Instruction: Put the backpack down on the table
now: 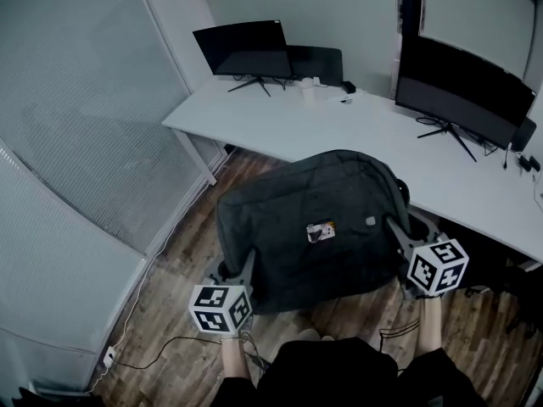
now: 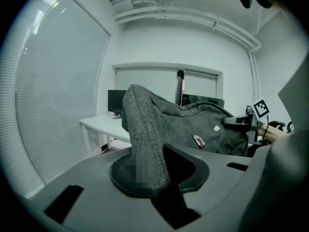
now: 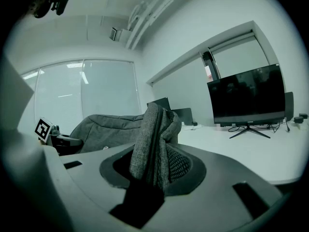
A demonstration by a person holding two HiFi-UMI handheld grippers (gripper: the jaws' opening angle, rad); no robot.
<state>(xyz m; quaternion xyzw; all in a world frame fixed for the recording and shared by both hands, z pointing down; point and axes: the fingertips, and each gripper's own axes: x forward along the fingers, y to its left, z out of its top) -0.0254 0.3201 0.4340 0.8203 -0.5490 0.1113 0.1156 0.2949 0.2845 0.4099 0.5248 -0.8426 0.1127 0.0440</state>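
Observation:
A dark grey fabric backpack (image 1: 318,227) hangs in the air between my two grippers, above the wooden floor and just in front of the white table (image 1: 339,130). My left gripper (image 1: 242,271) is shut on the backpack's lower left edge; in the left gripper view a fold of grey cloth (image 2: 145,144) stands pinched in the jaws (image 2: 157,185). My right gripper (image 1: 399,237) is shut on the bag's right side, where bunched fabric and mesh padding (image 3: 154,149) fill the jaws (image 3: 149,178). A small tag (image 1: 321,231) shows on the bag's face.
On the L-shaped table stand a monitor (image 1: 242,49) at the back left, a second dark screen (image 1: 314,62) beside it, and a large monitor (image 1: 462,87) at the right, with small items (image 1: 310,87) and cables. Glass partitions with blinds (image 1: 76,142) run along the left. A cable (image 1: 161,350) lies on the floor.

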